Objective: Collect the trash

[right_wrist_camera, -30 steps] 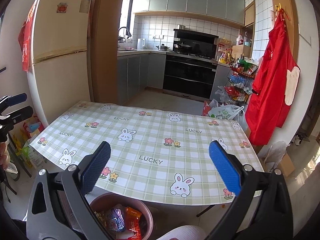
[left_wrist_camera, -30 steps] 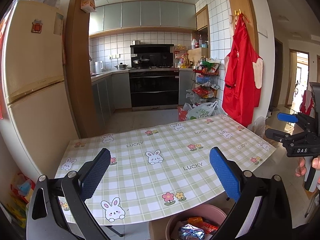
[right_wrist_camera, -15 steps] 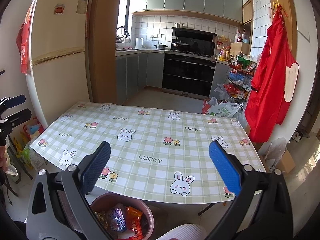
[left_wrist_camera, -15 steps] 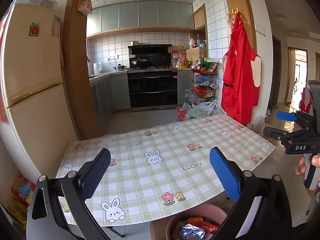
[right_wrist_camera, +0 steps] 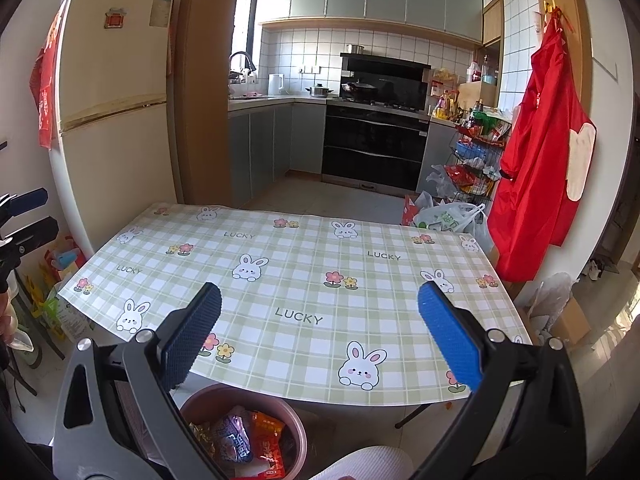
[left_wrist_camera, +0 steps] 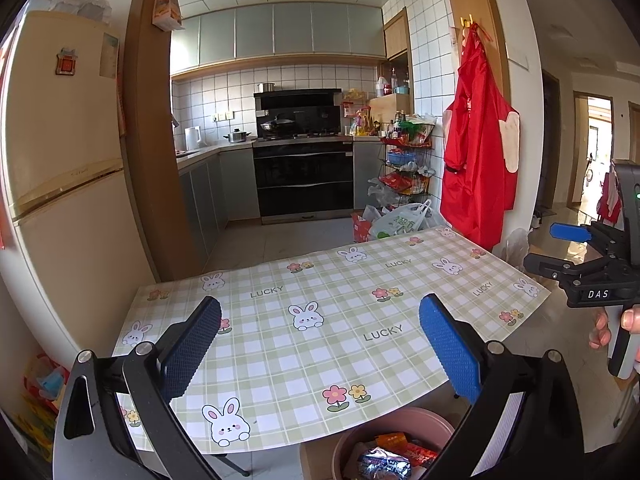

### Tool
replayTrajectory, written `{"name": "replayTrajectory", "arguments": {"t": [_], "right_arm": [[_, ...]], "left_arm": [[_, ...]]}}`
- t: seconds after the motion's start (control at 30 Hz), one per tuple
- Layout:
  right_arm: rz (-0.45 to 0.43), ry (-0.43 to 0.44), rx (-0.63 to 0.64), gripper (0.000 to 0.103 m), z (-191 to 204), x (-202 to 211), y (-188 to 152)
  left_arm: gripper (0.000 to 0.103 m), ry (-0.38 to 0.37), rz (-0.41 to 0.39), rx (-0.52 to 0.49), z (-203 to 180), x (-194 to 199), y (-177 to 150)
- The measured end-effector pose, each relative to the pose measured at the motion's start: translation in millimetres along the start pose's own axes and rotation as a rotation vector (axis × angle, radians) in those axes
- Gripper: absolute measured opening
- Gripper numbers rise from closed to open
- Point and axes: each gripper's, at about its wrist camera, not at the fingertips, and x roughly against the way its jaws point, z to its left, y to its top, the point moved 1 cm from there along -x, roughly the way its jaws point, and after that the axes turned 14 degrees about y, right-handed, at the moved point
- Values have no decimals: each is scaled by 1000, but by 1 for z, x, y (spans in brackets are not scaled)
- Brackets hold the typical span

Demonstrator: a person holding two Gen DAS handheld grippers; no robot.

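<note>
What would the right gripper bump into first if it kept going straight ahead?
Probably nothing soon. The right gripper is open and empty, pointing across the bare checked tablecloth toward the black oven. Its height above the table is unclear, so it might skim the cloth.

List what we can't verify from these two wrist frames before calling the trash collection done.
- Pink bin: its near half is cut off by the frame edge and the gripper fingers in both views, so how full it is stays unknown.
- Wrappers: print too small to read.
- Floor under the table: hidden by the tablecloth in both views.
- Right gripper in the left view: its far side is cut off by the frame edge.
</note>
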Motion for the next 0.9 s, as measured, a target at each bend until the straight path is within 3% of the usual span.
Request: {"name": "replayTrajectory", "arguments": {"t": [0.9], "right_arm": [[6,-5,-4,97,-1,-1,-2]], "left_arm": [[97,2,1,1,-3,3,-5]]}}
